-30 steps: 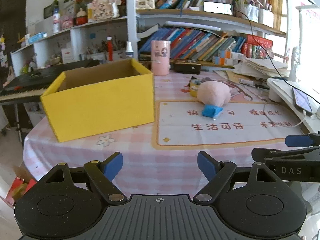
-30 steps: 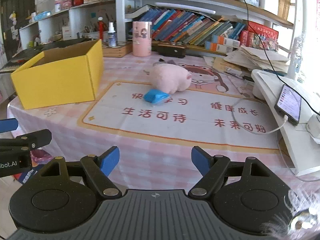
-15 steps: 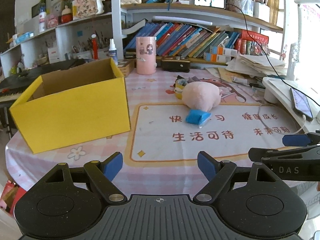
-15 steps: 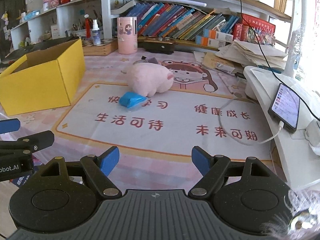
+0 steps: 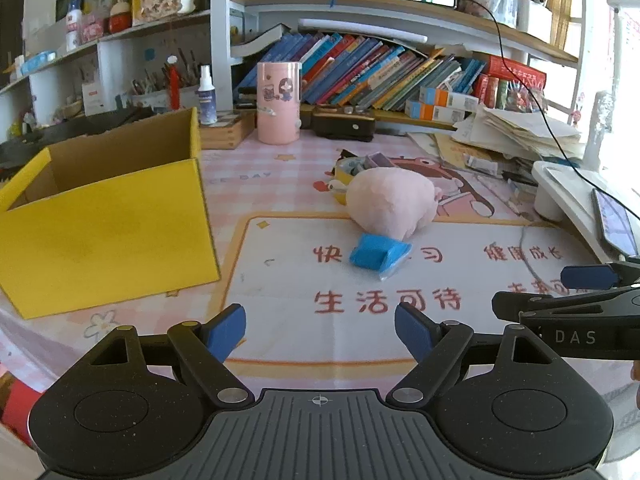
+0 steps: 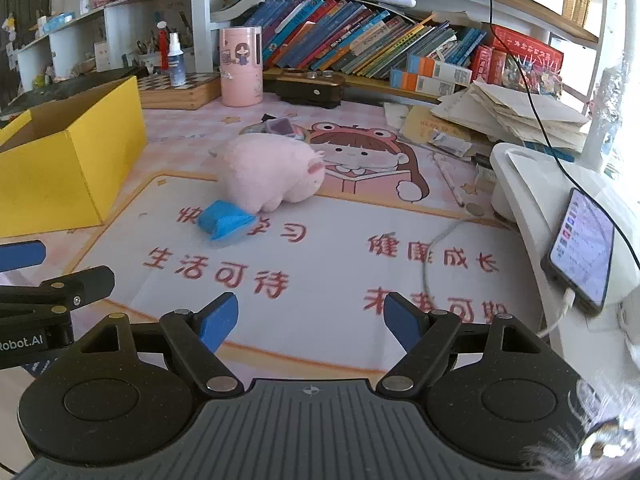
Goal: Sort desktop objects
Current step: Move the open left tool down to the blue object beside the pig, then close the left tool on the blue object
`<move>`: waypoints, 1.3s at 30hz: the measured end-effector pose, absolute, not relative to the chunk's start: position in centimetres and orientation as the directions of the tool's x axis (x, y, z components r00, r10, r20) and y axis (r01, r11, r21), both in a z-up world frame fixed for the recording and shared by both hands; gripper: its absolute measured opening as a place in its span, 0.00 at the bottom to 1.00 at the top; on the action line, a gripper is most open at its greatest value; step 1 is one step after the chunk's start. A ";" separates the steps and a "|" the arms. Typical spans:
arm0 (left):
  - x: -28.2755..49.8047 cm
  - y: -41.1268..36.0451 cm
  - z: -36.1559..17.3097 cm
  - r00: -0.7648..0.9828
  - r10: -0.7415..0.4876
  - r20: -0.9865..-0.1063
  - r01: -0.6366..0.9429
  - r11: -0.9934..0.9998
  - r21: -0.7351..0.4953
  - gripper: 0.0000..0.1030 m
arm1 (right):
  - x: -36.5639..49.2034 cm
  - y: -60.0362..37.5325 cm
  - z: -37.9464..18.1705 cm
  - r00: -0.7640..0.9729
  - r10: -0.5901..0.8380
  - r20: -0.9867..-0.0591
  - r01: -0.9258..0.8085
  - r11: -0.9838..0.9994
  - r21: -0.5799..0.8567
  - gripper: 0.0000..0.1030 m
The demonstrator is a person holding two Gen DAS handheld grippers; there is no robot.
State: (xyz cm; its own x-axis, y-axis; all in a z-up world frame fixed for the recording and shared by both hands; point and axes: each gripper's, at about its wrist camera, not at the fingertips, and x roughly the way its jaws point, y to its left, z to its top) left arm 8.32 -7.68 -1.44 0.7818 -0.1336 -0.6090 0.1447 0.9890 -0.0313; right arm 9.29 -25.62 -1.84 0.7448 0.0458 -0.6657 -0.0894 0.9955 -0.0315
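Both grippers advanced; blue packet (image 5: 378,255) lies crosswise.

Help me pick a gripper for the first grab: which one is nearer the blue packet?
Left, narrowly. The blue packet lies almost straight ahead of the left gripper, while from the right gripper it sits ahead and off to the left. Both are open and well short.

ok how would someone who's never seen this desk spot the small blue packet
Start at the big white mat with red characters in the middle of the table. Near its far edge lies a pink plush toy; the blue packet sits just in front, the only flat blue thing on the mat.
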 end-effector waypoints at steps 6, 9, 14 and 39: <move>10.2 -9.1 -1.7 0.776 -0.110 -0.621 0.120 0.992 -0.027 0.81 | 11.5 -27.0 -1.8 0.745 0.055 -0.665 -0.106 0.994 -0.037 0.76; 11.1 -9.8 -1.8 0.770 -0.107 -0.629 0.117 0.993 -0.025 0.81 | 12.6 -27.7 -1.7 0.750 0.065 -0.658 -0.115 0.993 -0.033 0.77; 12.7 -11.3 -2.3 0.765 -0.100 -0.637 0.122 0.992 -0.009 0.77 | 14.1 -28.6 -1.3 0.767 0.093 -0.634 -0.139 0.990 -0.024 0.79; 20.2 -15.3 -5.6 0.687 -0.133 -0.715 0.177 0.984 -0.012 0.38 | 20.8 -31.3 -1.4 0.764 0.181 -0.619 -0.227 0.974 0.005 0.81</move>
State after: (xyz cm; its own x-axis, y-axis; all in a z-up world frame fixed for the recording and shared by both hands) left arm 20.23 -15.28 -5.56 0.6867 -0.1327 -0.7147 0.1773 0.9841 -0.0123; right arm 20.84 -31.35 -1.38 0.7640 0.1809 -0.6193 -0.2269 0.9739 0.0047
